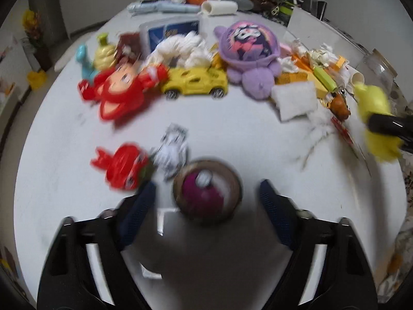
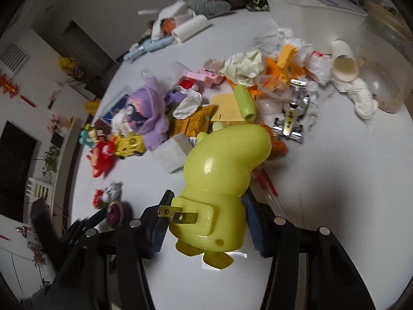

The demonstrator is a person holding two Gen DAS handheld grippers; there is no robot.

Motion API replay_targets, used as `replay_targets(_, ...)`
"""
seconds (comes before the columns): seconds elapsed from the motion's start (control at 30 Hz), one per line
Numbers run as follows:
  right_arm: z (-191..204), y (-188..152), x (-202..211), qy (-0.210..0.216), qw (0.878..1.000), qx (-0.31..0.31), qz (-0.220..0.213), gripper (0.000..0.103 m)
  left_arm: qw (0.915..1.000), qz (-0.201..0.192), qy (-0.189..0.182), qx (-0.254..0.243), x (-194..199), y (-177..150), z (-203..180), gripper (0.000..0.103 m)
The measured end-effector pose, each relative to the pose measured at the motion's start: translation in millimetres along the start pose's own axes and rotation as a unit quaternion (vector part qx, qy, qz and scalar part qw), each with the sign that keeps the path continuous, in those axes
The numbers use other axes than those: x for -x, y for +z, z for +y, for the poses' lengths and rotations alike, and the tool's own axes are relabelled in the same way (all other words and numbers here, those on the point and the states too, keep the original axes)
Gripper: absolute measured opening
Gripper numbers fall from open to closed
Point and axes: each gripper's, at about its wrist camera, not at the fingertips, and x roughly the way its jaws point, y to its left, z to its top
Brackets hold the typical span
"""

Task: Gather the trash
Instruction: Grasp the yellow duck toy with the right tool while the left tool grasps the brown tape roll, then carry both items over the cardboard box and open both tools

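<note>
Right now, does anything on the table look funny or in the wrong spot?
Yes. The right gripper holds a yellow-green plug-in night light, prongs bare: no trash. Toys such as the yellow toy car and purple plush lie mixed among crumpled tissues.

White table (image 1: 232,134) strewn with toys (image 1: 192,84) and wrappers (image 1: 173,147).

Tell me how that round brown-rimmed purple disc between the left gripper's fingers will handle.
The round brown-rimmed purple disc looks rigid, so likely firm to pinch. Its circular rim may roll if tipped on edge. Lying flat on the white table, it probably slides rather than tips.
</note>
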Motion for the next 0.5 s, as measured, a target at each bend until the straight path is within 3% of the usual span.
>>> replay_targets(0.03, -2.2, -3.5, 6.4, 0.003, 1.000, -0.003, -0.002, 0.053, 0.9999, -0.001, 0.000, -0.011, 0.4, 2.0, -4.2, 0.049)
replay_targets(0.1, -9.6, -11.7, 21.5, 0.009, 1.000, -0.011, -0.009, 0.053, 0.9992, 0.003, -0.039, 0.000, 6.0, 2.6, -5.1, 0.049)
replay_targets(0.27, -7.7, -25.6, 47.4, 0.023, 0.999, 0.019, -0.026, 0.053, 0.9969, -0.043, -0.065, 0.006, 62.0, -1.3, -11.2, 0.049)
replay_targets(0.37, -5.7, -30.6, 58.8, 0.037, 0.998, 0.049, -0.030, 0.053, 0.9939, -0.093, -0.060, -0.008, 103.2, 0.5, -19.7, 0.049)
replay_targets(0.5, -3.0, -32.6, 70.4, 0.058, 0.995, 0.075, -0.037, 0.053, 0.9934, -0.109, -0.036, -0.002, 129.0, 4.2, -28.8, 0.049)
